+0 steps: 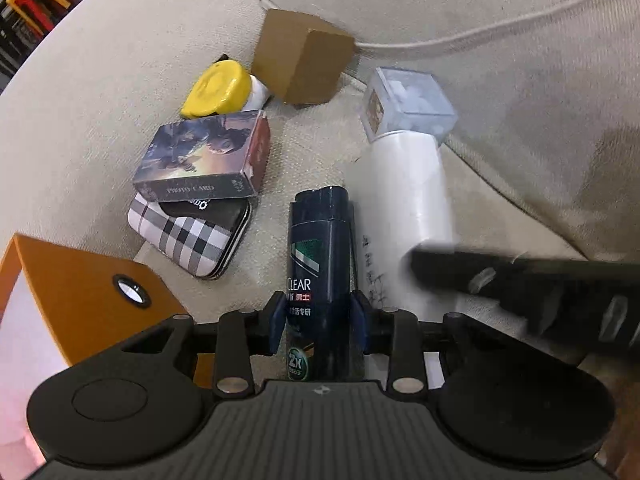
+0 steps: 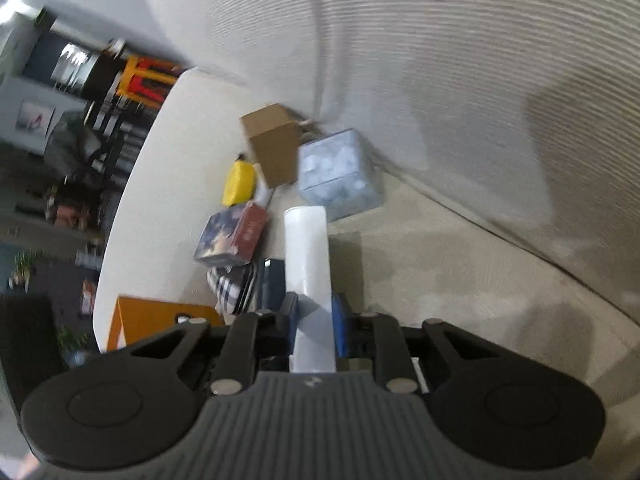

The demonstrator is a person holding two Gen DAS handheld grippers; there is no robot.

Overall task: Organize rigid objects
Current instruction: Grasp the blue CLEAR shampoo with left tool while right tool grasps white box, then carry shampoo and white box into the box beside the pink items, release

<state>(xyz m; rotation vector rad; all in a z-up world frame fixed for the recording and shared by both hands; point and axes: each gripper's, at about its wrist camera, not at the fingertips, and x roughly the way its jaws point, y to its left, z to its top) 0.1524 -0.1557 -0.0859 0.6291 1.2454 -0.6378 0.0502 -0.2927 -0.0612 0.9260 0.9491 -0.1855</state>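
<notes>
Over the sofa cushion (image 1: 312, 152), the left gripper (image 1: 319, 322) fingers clamp a dark Clear shampoo bottle (image 1: 320, 264), while the right gripper (image 2: 314, 320) fingers clamp a white tube (image 2: 307, 252) at its 3 o'clock.

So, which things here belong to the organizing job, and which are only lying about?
Belong to the job:
- dark shampoo bottle, in the left hand-held gripper
- white tube, in the right hand-held gripper
- photo card box
- plaid tin
- yellow-capped jar
- cardboard box
- clear box

Lying about:
- sofa cushion
- orange box
</notes>
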